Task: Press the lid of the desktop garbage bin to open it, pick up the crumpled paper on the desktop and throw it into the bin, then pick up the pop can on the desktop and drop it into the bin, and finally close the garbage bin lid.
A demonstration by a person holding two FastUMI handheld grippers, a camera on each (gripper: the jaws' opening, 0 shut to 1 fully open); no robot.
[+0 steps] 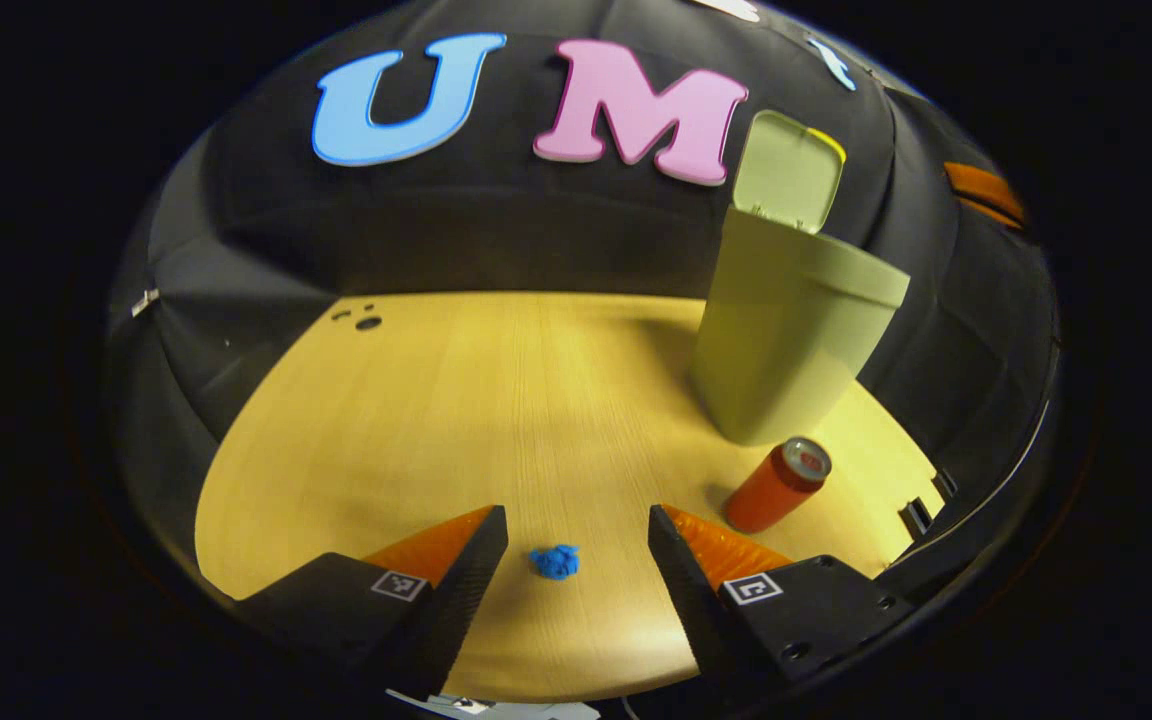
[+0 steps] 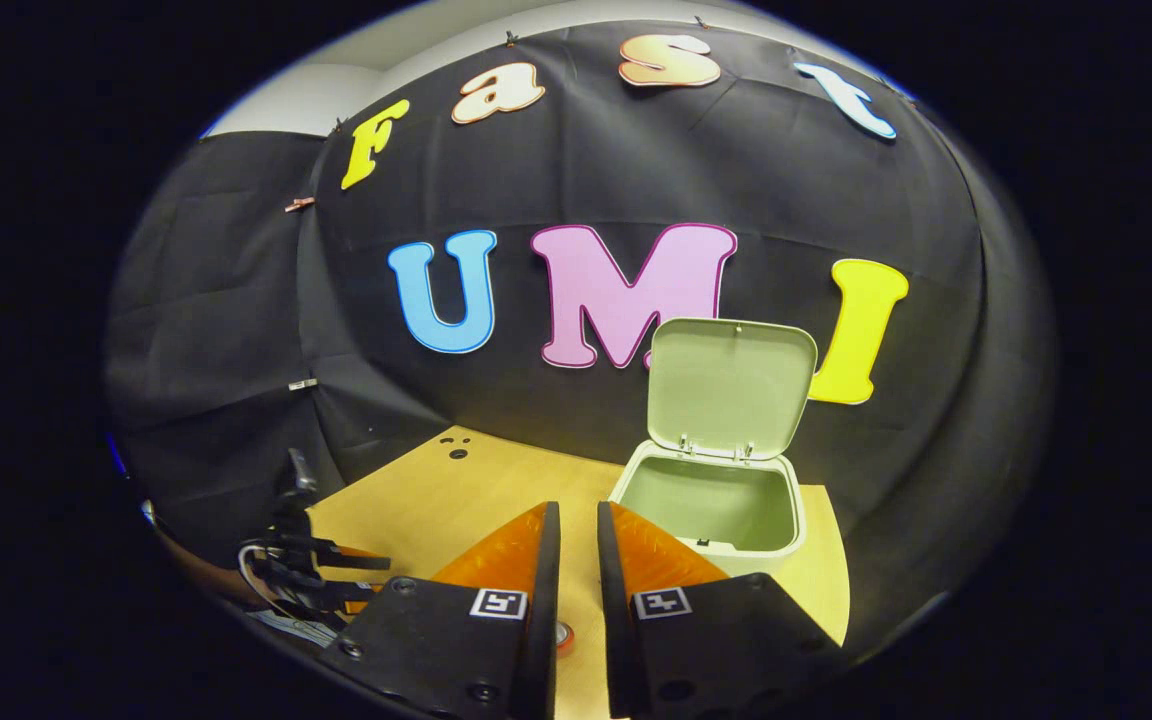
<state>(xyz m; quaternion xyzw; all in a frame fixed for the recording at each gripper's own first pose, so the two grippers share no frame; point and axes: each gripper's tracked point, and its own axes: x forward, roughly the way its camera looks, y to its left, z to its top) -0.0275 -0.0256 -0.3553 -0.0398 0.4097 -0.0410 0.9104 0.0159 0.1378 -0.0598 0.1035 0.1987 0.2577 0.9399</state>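
The bin [image 2: 706, 505] stands at the far right of the wooden desktop [image 1: 496, 400] with its lid [image 2: 729, 388] swung upright, so the first step, pressing it open, looks done. From the right gripper view the inside of the bin appears bare, so nothing seems to have gone in yet.

The crumpled paper [image 1: 555, 561], a small blue wad, lies on the desktop at the near edge. The left gripper [image 1: 576, 545] hangs over it with its fingers spread wide, the wad between them but touching neither. The pop can [image 1: 776, 487] stands tilted just in front of the bin, to the right of the paper.

The right gripper [image 2: 576, 545] has its fingers drawn close together, a slim gap between them, gripping nothing.

Left to do: grasp and drop the paper, then the can, then shut the lid.
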